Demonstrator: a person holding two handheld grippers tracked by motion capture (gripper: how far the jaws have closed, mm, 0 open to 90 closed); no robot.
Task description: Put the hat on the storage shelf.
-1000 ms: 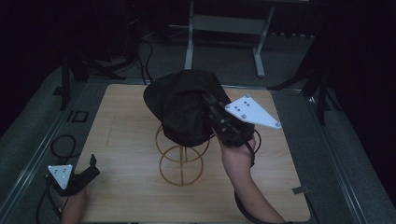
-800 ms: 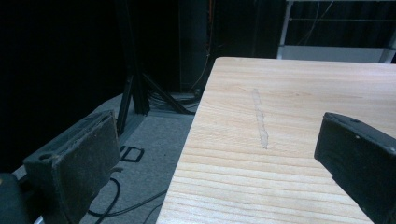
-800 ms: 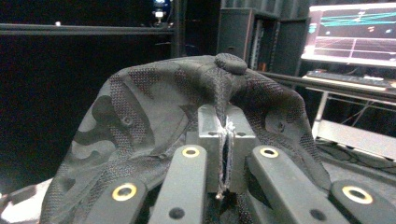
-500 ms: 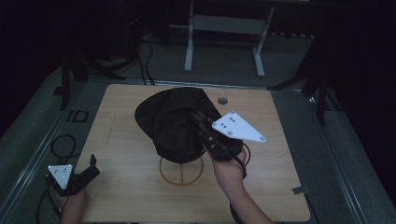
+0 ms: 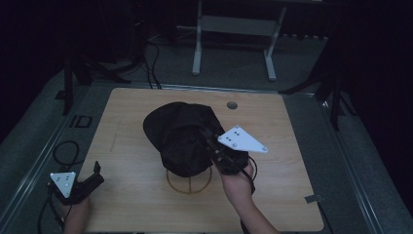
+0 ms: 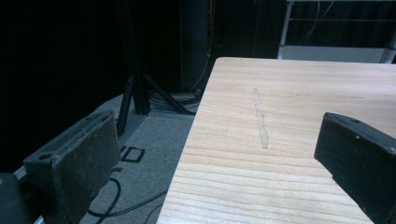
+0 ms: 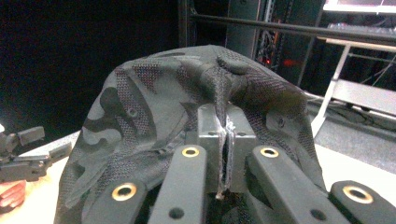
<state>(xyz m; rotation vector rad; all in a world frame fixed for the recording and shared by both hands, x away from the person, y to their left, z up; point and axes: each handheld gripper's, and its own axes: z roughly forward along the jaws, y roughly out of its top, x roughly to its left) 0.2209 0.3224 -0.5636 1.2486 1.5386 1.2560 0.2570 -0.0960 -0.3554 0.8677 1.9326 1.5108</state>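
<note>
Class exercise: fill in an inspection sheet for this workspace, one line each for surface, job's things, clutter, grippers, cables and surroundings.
Surface: light wooden table, with a round hole near its far edge and a pale streak in the grain.
Job's things: dark camouflage mesh cap over a round wire stand.
Clutter: nothing seen.
Grippers: right gripper shut on a fold of the cap; left gripper open at the near left corner, holding nothing.
Cables: black cable loops on the floor left of the table.
Surroundings: grey carpet, white metal frame, dark background.
</note>
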